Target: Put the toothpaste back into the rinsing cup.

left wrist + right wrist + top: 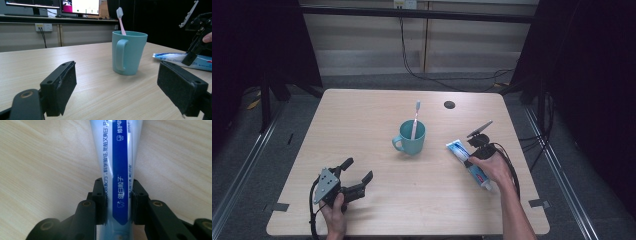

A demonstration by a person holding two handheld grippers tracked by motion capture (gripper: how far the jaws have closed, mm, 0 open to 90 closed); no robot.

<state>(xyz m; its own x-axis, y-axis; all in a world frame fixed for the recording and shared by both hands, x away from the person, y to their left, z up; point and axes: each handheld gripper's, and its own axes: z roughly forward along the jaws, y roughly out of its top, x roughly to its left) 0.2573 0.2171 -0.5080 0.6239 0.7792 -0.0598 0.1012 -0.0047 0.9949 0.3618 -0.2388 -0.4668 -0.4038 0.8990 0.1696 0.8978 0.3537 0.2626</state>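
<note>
Fingers of the right gripper (117, 202) clamp the tube (117, 157), which lies flat on the tabletop (37, 157).
Both pads press the tube's sides partway along its length; it sits at the right of the tabletop in the high view, right of the mug (411, 138) and apart from it. Mug stands upright near the middle, handle toward the left gripper (354, 176), a pink toothbrush (415, 120) upright inside. Left gripper rests low at the near left corner, its fingers (62, 87) spread wide with nothing between them, aimed at the mug.
</note>
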